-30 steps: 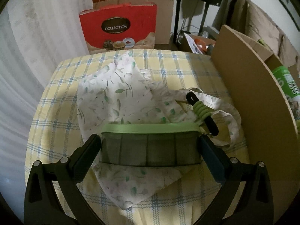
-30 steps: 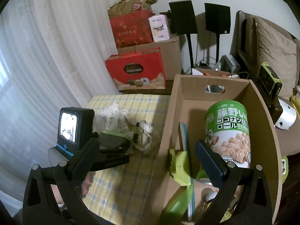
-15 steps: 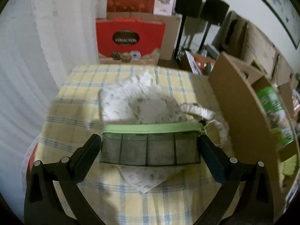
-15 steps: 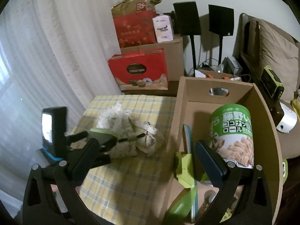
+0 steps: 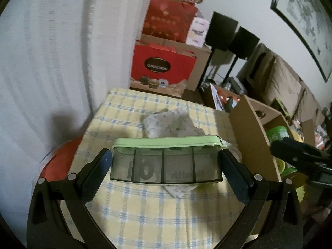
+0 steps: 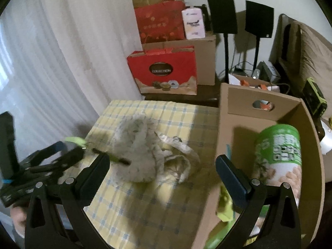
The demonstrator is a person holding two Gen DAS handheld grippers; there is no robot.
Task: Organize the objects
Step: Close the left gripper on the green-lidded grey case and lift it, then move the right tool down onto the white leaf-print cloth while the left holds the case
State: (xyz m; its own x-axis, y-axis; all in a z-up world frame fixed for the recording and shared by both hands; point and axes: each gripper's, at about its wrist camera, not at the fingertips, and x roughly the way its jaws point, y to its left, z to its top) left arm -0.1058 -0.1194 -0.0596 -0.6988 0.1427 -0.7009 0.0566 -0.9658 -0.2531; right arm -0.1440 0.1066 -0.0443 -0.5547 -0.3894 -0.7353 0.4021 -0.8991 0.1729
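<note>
A yellow checked tablecloth [image 5: 157, 213] covers the table; on it lies a crumpled white floral cloth [image 6: 145, 155], partly behind the raised organiser in the left wrist view; just beside the table's right edge stands an open cardboard box [image 6: 232, 108] with a round hand-hole in its far wall, and its near side wall rises between the table and the box's inside. Inside the box a green-labelled snack can [image 6: 278, 155] stands tilted, with some yellow-green items [image 6: 225, 207] low at its near end, too blurred to name. Beyond the table a red gift box [image 5: 164, 68] marked COLLECTION leans against stacked cartons, with two black speakers [image 6: 222, 14] on stands to its right.

The left gripper [image 5: 166, 161] is clamped on a smoky grey compartment box [image 5: 166, 166] with a pale green lid [image 5: 166, 141], one finger on each short end; the box is held level above the tablecloth, clear of the floral cloth, its four compartments facing the camera with faint dark lettering showing through; a green cord [image 6: 116, 158] dangles from it in the right wrist view. The right gripper [image 6: 164, 168] has its fingers wide apart with nothing between them, over the table's edge next to the cardboard box.
</note>
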